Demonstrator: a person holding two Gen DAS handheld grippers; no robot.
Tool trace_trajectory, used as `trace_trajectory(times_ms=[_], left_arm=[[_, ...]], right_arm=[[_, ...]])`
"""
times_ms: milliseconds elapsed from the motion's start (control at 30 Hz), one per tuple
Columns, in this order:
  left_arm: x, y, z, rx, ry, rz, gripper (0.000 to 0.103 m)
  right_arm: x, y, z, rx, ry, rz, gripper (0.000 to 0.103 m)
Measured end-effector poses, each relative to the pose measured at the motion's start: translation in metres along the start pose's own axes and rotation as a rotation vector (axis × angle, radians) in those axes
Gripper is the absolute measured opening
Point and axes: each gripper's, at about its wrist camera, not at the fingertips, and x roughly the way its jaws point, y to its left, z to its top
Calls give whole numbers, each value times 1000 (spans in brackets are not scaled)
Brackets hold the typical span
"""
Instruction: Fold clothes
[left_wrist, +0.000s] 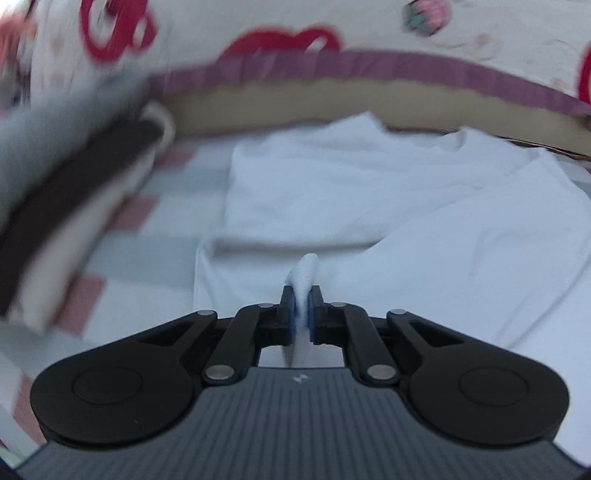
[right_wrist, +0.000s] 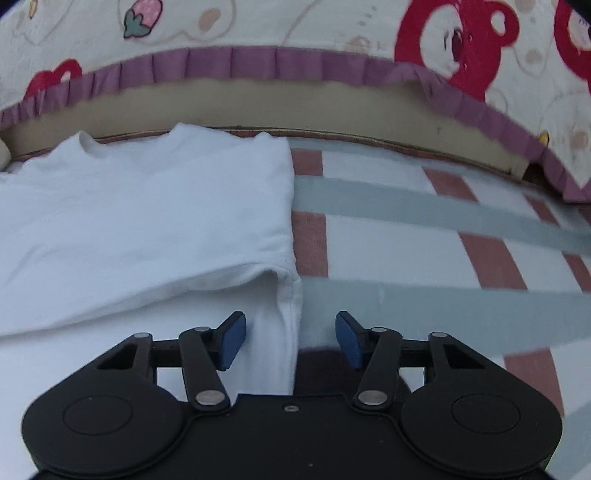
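- left wrist view: the left gripper (left_wrist: 303, 306) is clenched on a small fold of the white shirt (left_wrist: 369, 192), and a pinched tuft of cloth stands up between the blue pads (left_wrist: 291, 314).
- ahead of this gripper the shirt lies spread on the checked sheet (left_wrist: 125, 218), partly folded, with a crease running across just beyond the fingertips and its collar at the far end.
- only this view shows a blurred dark and pale shape (left_wrist: 74, 206) to the gripper's left, above the sheet; what it is cannot be told.
- beyond the shirt runs a tan edge (left_wrist: 295, 103) with a purple ruffle (left_wrist: 369, 66) above it, then a cream cover (left_wrist: 369, 22) printed with red figures.
- a small pale mark sits on the gripper's ribbed grey body (left_wrist: 299, 379); no writing can be read.
- right wrist view: the right gripper (right_wrist: 290, 338) is released, its blue pads (right_wrist: 232, 341) standing apart with the shirt's (right_wrist: 147, 206) side edge lying between them, not pinched.
- only this view shows the shirt's straight folded side, ahead and to the gripper's left, and the bare sheet (right_wrist: 388, 251) in pink, white and grey checks to the right.
- here the cover's (right_wrist: 295, 26) print is sharp: a red bear (right_wrist: 450, 48) and a pink strawberry (right_wrist: 142, 16) above the ruffle (right_wrist: 258, 62); no words are legible.
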Motion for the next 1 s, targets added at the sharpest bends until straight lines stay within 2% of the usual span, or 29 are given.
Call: trace_trajectory(times_ms=[100, 133, 167, 333, 433, 533, 633, 733, 867, 1000], left_arm=[[-19, 4, 8, -107, -20, -142, 6], [-24, 5, 10, -139, -31, -176, 6], [-28, 4, 13, -135, -44, -177, 6], [-30, 1, 31, -66, -109, -108, 6], [-42, 10, 49, -80, -188, -47, 6], [-63, 20, 67, -123, -300, 1, 6], [-63, 24, 77, -118, -333, 5, 6], [-44, 24, 81, -90, -297, 14, 6], [-19, 37, 84, -112, -259, 3, 6], [6, 45, 87, -102, -222, 6, 6]], right_arm=[[6, -1, 7, 47, -12, -1, 55], [8, -2, 8, 59, -16, 2, 55], [12, -1, 9, 64, -21, 3, 55], [19, -1, 8, 41, -53, -10, 54], [18, 4, 2, -3, -94, -47, 54], [18, 9, -2, -36, -119, -78, 54], [18, 11, -1, -37, -120, -91, 54], [18, 10, -1, -24, -121, -91, 54], [18, 7, -1, 4, -119, -103, 55], [15, 9, 1, 4, -80, -109, 56]])
